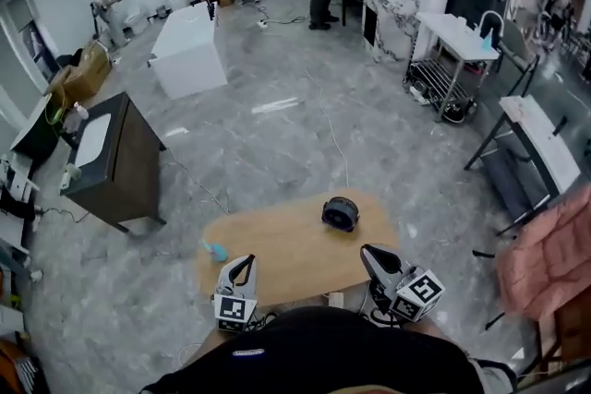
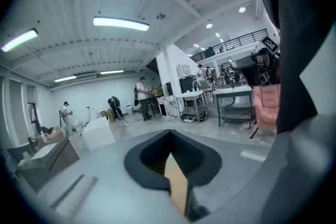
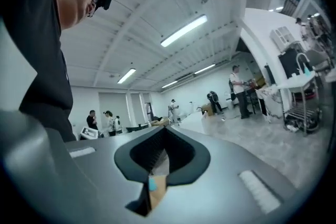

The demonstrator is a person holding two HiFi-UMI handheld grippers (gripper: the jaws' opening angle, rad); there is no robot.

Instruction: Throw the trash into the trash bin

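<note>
On the oval wooden table (image 1: 277, 244) a small black round bin (image 1: 340, 213) stands near the far edge. A small teal piece of trash (image 1: 215, 249) lies at the table's left edge. My left gripper (image 1: 245, 261) hovers over the near left part of the table, just right of the teal piece, with its jaws shut and empty. My right gripper (image 1: 367, 251) is at the near right edge, in front of the bin, also shut and empty. In the left gripper view the left gripper (image 2: 169, 132) points up at the room. The right gripper (image 3: 164, 129) does too.
A dark cabinet (image 1: 115, 163) stands on the floor to the left and a white box (image 1: 189, 51) further back. Metal racks (image 1: 452, 60) and a pink cloth (image 1: 554, 254) are on the right. Several people stand at the far wall.
</note>
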